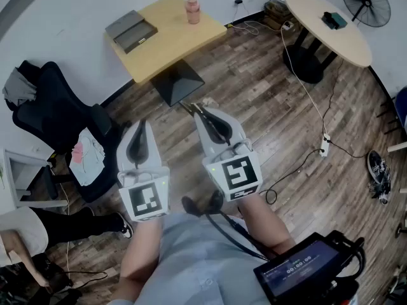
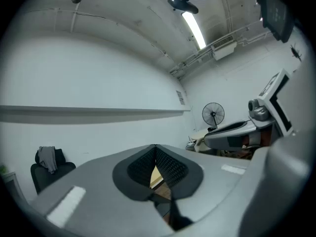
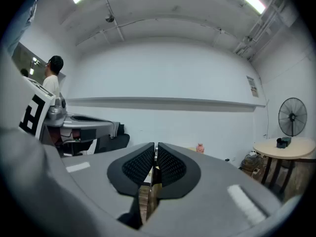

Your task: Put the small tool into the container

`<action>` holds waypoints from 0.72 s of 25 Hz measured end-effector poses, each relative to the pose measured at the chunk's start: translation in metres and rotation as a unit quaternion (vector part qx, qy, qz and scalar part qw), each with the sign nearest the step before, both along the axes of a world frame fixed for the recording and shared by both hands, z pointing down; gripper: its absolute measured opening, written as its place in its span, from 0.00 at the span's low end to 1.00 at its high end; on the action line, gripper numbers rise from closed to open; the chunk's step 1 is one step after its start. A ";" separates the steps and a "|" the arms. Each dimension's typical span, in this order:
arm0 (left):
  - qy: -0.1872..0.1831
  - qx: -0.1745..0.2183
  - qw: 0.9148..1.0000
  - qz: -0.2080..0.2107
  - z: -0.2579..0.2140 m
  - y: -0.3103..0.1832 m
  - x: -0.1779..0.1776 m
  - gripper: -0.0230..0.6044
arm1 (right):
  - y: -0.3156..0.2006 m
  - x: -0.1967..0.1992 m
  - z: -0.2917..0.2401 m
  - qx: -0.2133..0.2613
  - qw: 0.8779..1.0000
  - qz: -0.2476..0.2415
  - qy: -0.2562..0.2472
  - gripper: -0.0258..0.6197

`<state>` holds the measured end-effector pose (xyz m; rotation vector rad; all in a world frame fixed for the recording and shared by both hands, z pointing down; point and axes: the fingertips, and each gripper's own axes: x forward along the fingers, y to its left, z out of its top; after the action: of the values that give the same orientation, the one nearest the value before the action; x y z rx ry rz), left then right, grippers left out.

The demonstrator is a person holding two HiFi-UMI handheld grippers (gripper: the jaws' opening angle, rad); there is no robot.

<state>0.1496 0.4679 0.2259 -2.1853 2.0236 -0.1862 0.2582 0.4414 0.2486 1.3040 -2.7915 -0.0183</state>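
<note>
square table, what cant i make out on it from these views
- Head view: gray case on the square table too small to read; no tool distinguishable.
- Left gripper view: table only a sliver behind the left gripper.
- Right gripper view: right gripper hides most of the tabletop; the pink bottle shows.

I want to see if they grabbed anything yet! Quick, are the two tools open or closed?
Left tool: closed, holding nothing.
Right tool: closed, holding nothing.
</note>
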 end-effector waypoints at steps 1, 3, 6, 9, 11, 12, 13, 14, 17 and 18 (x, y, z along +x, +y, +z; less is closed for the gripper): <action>-0.001 0.003 1.000 -0.002 0.000 0.000 0.002 0.05 | -0.001 0.001 0.001 0.001 1.000 -0.003 -0.002 0.08; -0.001 0.005 1.000 -0.006 0.002 -0.002 0.007 0.05 | -0.003 0.006 0.002 0.002 1.000 -0.007 -0.005 0.08; 0.001 0.001 1.000 -0.009 0.008 -0.005 0.016 0.05 | -0.010 0.015 0.008 -0.001 1.000 -0.010 -0.002 0.08; 0.002 -0.009 1.000 -0.014 0.019 -0.006 0.014 0.05 | -0.014 0.013 0.017 -0.009 1.000 -0.018 -0.003 0.08; 0.002 -0.018 1.000 -0.018 0.026 -0.016 0.010 0.05 | -0.026 0.010 0.023 -0.017 1.000 -0.021 -0.004 0.08; 0.003 -0.022 1.000 -0.020 0.029 -0.024 0.006 0.05 | -0.034 0.008 0.025 -0.020 1.000 -0.021 -0.004 0.08; 0.005 -0.025 0.999 -0.022 0.032 -0.033 0.002 0.05 | -0.043 0.005 0.027 -0.022 1.000 -0.021 -0.003 0.08; 0.008 -0.029 0.999 -0.025 0.036 -0.042 -0.003 0.05 | -0.052 0.002 0.030 -0.024 1.000 -0.021 -0.001 0.08; 0.019 -0.035 0.999 -0.030 0.046 -0.074 -0.020 0.05 | -0.083 -0.012 0.039 -0.032 0.999 -0.022 0.004 0.08; 0.020 -0.035 0.999 -0.029 0.049 -0.086 -0.025 0.05 | -0.095 -0.017 0.041 -0.034 0.999 -0.021 0.005 0.08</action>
<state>0.1242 0.3814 0.2748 -2.1897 2.1334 -0.2249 0.2415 0.3460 0.2898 1.2275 -2.7842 0.0682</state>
